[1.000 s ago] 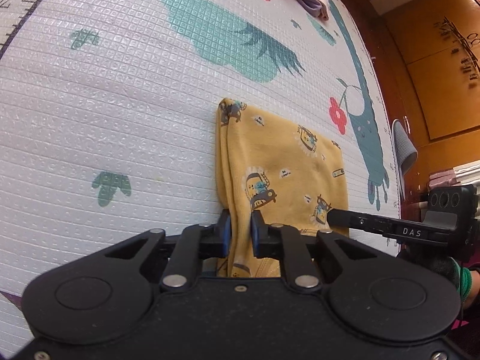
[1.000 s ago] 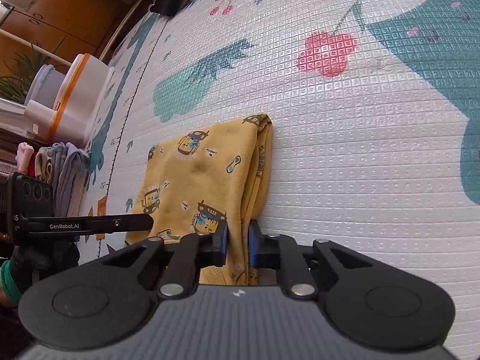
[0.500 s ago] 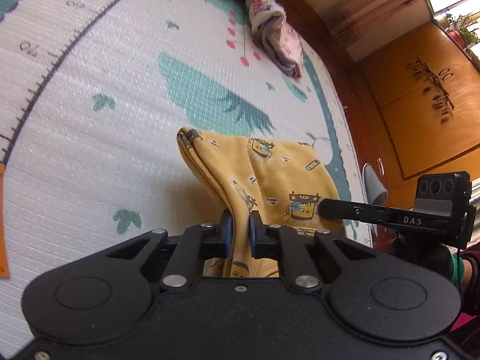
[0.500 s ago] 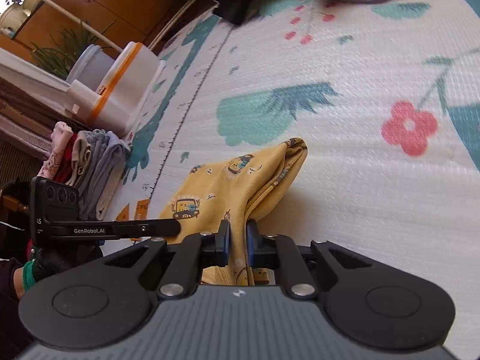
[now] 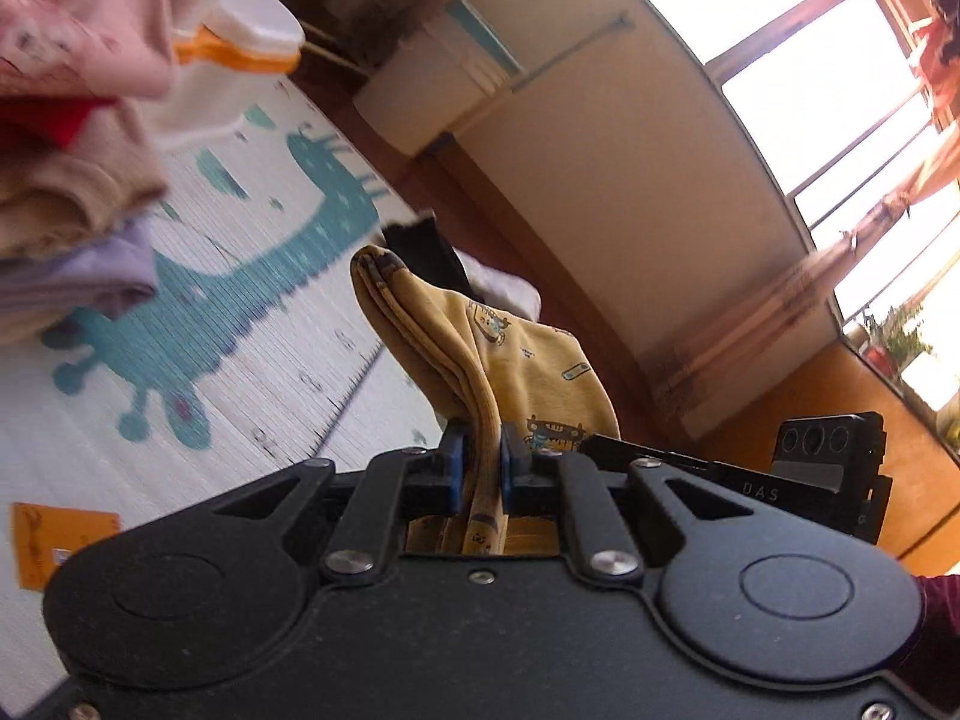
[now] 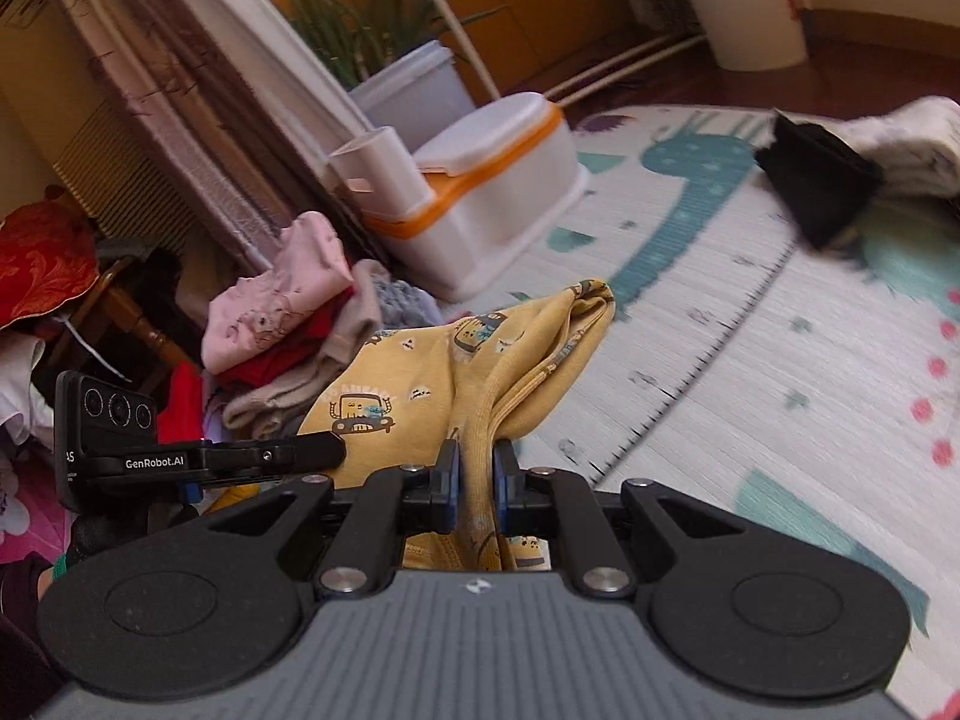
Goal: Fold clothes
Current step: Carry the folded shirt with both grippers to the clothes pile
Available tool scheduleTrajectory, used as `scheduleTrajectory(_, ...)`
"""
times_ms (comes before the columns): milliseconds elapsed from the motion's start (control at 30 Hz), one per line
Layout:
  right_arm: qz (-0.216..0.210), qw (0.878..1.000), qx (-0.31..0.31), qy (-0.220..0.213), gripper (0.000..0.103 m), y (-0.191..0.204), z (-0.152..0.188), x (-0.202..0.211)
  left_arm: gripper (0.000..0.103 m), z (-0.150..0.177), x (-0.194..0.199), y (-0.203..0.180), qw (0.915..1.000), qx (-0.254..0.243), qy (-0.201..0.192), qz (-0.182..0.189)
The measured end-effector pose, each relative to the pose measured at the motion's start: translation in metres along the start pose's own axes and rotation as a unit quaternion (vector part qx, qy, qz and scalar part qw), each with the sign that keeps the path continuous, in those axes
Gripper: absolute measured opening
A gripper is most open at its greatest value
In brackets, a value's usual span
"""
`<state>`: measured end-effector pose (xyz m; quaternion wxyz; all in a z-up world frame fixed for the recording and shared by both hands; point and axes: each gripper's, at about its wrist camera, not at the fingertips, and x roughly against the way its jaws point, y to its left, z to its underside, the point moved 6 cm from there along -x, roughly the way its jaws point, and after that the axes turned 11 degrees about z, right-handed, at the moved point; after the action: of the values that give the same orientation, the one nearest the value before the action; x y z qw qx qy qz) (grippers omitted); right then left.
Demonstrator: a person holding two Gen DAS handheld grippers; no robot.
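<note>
Yellow cloth (image 5: 528,360), printed with small cartoon cars and folded into several layers, hangs in the air between two grippers, clear of the mat (image 6: 750,360). The left gripper (image 5: 478,468) has its jaws pinched narrow on the thick folded edge at the cloth's left side; the right gripper (image 6: 476,474) grips the matching edge on the right in the same way. With both near corners held, the layers stay stacked, and the far end droops forward past the fingertips in a rounded fold. In each wrist view the cloth runs straight up through the jaws, its near hem bunched behind them and most of it beyond them.

To the left, by a white tub (image 6: 498,180), sits a pile (image 6: 288,324) of folded clothes, pink on top. My guess is that the bundle is being carried that way, held flat so it can land without coming undone.
</note>
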<state>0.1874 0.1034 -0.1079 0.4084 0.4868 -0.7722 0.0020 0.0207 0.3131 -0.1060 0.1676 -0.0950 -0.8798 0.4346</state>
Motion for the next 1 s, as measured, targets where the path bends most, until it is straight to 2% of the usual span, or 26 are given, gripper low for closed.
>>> scheduleTrajectory(133,-0.056,0.997,0.051,0.0,0.013,0.081,-0.028,-0.032,0.008,-0.023,0.085,0.01,0.9963,0.018,-0.076,-0.035)
scheduleTrajectory(333,-0.149,0.983,0.108,0.005,0.013,0.21,-0.05,-0.079,0.008,-0.052,0.211,0.02,0.9794,0.026,-0.178,-0.091)
scheduleTrajectory(467,-0.197,0.971,0.137,0.007,0.013,0.285,-0.048,-0.11,0.008,-0.056,0.258,0.029,0.9669,0.026,-0.222,-0.122)
scheduleTrajectory(667,-0.252,0.955,0.153,0.018,0.013,0.364,-0.04,-0.144,0.008,-0.063,0.33,0.043,0.9425,0.026,-0.287,-0.169)
scheduleTrajectory(800,-0.262,0.955,0.135,0.024,0.013,0.392,-0.038,-0.168,0.008,-0.062,0.374,0.056,0.9241,0.035,-0.324,-0.199)
scheduleTrajectory(833,-0.25,0.959,0.132,0.034,0.013,0.395,-0.034,-0.18,0.008,-0.057,0.381,0.064,0.9202,0.043,-0.33,-0.206)
scheduleTrajectory(867,-0.236,0.962,0.13,0.045,0.014,0.398,-0.03,-0.192,0.009,-0.05,0.386,0.076,0.9169,0.055,-0.327,-0.221)
scheduleTrajectory(900,-0.223,0.965,0.128,0.056,0.015,0.4,-0.025,-0.204,0.009,-0.041,0.385,0.092,0.9107,0.067,-0.316,-0.258)
scheduleTrajectory(967,-0.155,0.972,0.163,0.068,0.02,0.397,-0.008,-0.225,0.009,-0.024,0.384,0.119,0.8939,0.082,-0.291,-0.331)
scheduleTrajectory(1000,-0.131,0.973,0.175,0.07,0.02,0.393,0.0,-0.23,0.009,-0.018,0.386,0.119,0.8915,0.082,-0.297,-0.332)
